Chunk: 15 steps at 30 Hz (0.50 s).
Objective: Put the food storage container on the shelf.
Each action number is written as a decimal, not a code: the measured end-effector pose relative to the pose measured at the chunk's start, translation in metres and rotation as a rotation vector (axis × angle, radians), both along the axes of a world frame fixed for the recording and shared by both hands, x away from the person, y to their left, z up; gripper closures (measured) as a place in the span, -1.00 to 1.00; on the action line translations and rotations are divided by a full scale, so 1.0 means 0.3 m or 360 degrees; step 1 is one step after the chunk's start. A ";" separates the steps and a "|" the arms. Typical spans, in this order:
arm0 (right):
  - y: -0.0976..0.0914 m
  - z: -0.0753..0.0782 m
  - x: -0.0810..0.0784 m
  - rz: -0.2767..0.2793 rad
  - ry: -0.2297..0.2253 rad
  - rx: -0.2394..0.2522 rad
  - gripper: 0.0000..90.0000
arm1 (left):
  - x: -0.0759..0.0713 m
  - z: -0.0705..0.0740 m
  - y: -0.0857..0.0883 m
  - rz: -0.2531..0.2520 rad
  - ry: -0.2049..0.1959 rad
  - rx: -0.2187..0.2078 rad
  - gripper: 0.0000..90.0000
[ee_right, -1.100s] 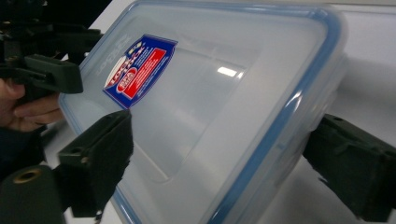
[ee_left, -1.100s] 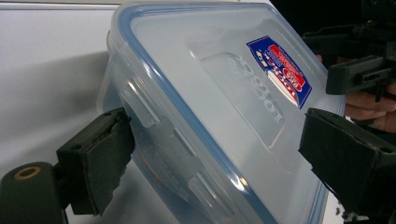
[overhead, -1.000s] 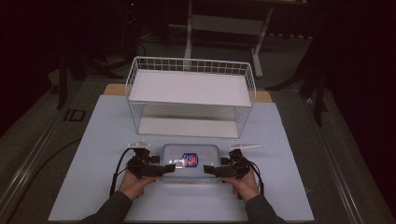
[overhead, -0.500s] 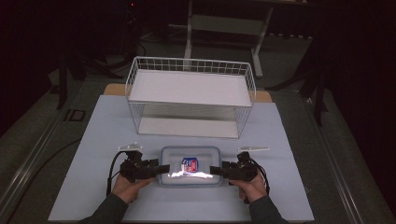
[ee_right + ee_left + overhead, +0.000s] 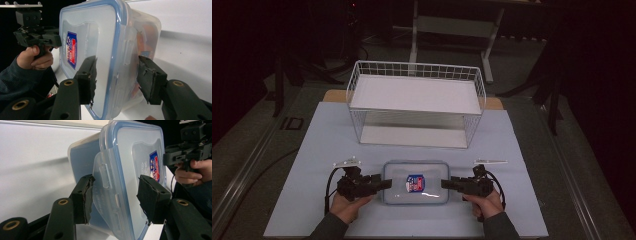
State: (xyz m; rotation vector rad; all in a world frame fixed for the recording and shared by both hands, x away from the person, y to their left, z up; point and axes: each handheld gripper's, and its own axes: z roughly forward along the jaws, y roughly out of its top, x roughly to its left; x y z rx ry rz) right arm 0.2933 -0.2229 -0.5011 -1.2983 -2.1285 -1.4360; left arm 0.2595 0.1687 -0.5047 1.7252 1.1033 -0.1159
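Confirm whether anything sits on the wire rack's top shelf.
No. The wire rack's top shelf is a bare white surface in the high view.

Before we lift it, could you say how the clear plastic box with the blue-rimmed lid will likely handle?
The clear plastic box looks rigid, so it should hold its shape. Its smooth walls may slip. The side latch flap could flex under a gripper.

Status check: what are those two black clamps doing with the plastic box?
Left hand-held gripper and right hand-held gripper open, straddling box ends. Box flat on table. Wire basket behind, clear.
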 end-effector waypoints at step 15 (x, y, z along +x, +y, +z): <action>0.013 0.025 -0.010 -0.0007 -0.0045 -0.0053 0.14 | -0.015 0.023 -0.004 0.0033 -0.0012 0.0058 0.07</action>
